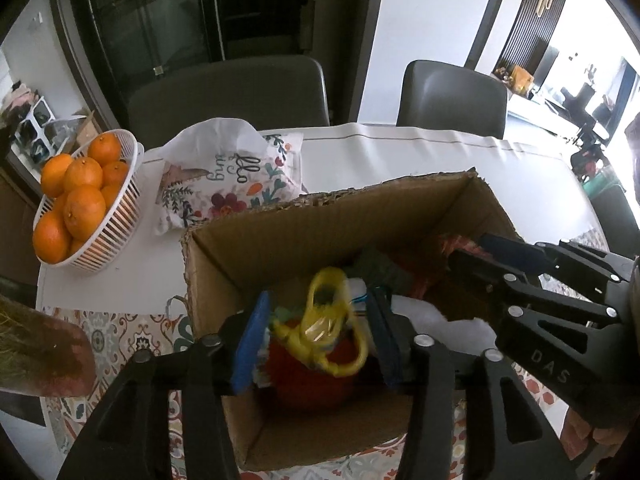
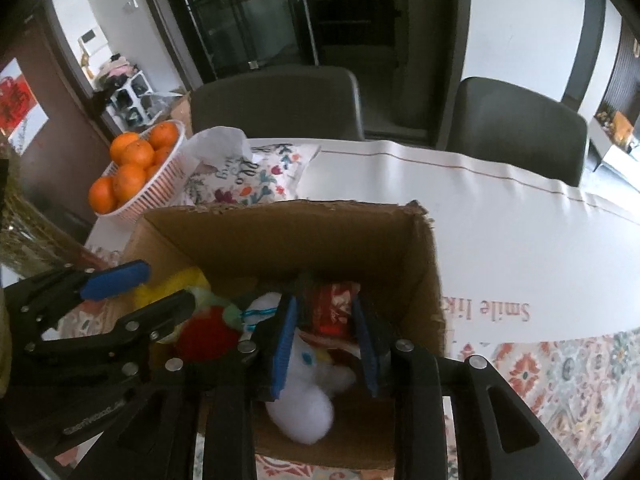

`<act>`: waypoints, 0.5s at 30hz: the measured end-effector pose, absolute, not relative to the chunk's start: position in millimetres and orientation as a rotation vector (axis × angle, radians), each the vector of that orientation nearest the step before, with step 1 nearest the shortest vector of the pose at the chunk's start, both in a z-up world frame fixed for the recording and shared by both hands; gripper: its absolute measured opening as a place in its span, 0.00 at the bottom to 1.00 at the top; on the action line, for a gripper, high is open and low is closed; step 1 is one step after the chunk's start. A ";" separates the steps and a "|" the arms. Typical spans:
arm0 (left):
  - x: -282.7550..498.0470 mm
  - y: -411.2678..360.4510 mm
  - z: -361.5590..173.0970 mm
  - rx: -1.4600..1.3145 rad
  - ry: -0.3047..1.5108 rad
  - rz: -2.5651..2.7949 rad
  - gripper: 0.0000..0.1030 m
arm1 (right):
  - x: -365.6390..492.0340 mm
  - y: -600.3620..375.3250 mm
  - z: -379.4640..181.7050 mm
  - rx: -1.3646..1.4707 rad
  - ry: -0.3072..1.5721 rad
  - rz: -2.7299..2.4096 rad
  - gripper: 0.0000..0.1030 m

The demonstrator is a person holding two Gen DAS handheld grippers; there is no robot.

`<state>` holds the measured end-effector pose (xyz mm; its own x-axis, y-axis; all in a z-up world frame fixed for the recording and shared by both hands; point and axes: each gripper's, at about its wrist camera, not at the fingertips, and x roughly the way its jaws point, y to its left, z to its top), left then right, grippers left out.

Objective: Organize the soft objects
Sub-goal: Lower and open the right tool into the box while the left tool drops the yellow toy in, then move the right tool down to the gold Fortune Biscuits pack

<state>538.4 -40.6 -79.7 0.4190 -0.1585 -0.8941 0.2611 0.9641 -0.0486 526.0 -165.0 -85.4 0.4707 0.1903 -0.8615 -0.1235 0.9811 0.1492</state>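
An open cardboard box (image 1: 280, 236) (image 2: 224, 236) stands on the table and holds several soft toys. My left gripper (image 1: 316, 324) is over the box's left part, jaws open around a yellow soft toy (image 1: 324, 320) that looks blurred, above a red plush (image 1: 308, 380). My right gripper (image 2: 324, 336) is over the box's right part, jaws open, with a white plush (image 2: 308, 392) below and between its fingers. The red plush (image 2: 204, 332) and a red packet (image 2: 334, 312) also lie in the box. A floral cushion (image 1: 228, 184) (image 2: 248, 180) lies behind the box.
A white basket of oranges (image 1: 80, 200) (image 2: 136, 172) stands at the left. Two grey chairs (image 1: 228, 92) (image 1: 452, 96) stand behind the table. A white cloth with red stripes (image 2: 500, 220) covers the table. A vase with dry stems (image 2: 28, 216) stands at the near left.
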 end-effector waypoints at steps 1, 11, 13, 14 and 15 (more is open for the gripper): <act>537.6 -40.0 -79.1 0.105 1.106 -0.262 0.60 | 525.9 -164.3 -83.5 0.057 1.054 0.188 0.33; 517.9 -34.2 -56.2 0.108 1.039 -0.170 0.68 | 507.8 -180.7 -65.5 0.100 1.030 0.116 0.38; 510.3 -33.2 -47.9 0.107 1.017 -0.151 0.69 | 500.0 -182.7 -59.0 0.109 1.029 0.109 0.38; 507.4 -32.9 -44.8 0.105 1.009 -0.145 0.69 | 496.1 -183.6 -55.2 0.116 1.021 0.110 0.38; 503.9 -32.2 -40.9 0.100 1.000 -0.144 0.69 | 492.5 -184.4 -52.0 0.121 1.015 0.110 0.38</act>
